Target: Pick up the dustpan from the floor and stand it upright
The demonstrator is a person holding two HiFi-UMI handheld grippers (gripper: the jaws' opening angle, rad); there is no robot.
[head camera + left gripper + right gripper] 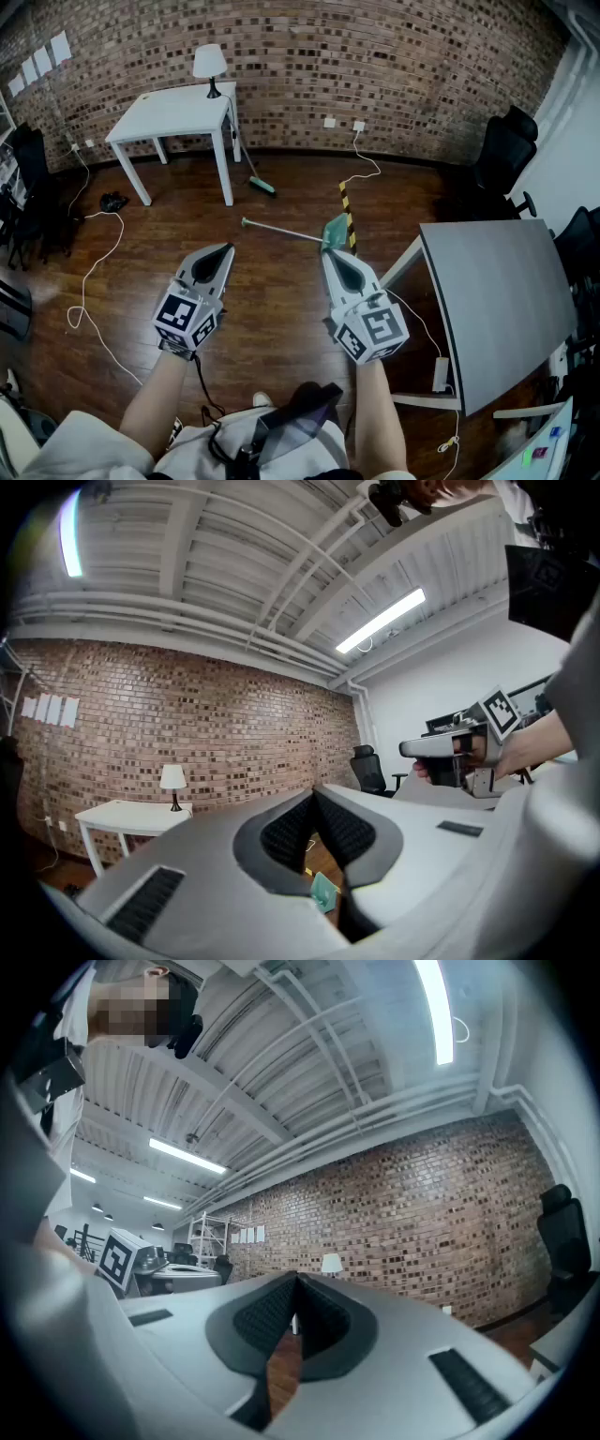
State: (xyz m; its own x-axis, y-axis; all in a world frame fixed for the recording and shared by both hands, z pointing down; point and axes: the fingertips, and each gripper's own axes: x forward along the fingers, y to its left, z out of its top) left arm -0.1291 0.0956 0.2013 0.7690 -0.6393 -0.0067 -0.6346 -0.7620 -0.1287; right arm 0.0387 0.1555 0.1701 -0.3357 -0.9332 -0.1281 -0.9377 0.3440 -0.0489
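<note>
The dark wooden floor [281, 309] fills most of the head view, with a brick wall [375, 66] across twelve o'clock. A grey desk [497, 300] juts in at three o'clock, and a white table [173, 112] with a lamp [209, 64] stands at eleven. A broom [255, 178] leans by that table.

The dustpan [335, 232] lies flat on the floor near the centre, just beyond the right gripper [328, 251] at its twelve o'clock. Its green scoop lies beside a striped post [348, 211], and its long handle [281, 231] runs off toward nine o'clock. The left gripper [228, 247] is held beside the right one. Both are up off the floor, their jaws pressed together on nothing.

The reach has not begun. It would probably go best to spread one claw first, then come down across the thin handle rather than the scoop. A pinch near the scoop end should let the pan swing up without twisting. The post and desk leg crowd that side, so an approach from seven o'clock looks cleaner.
</note>
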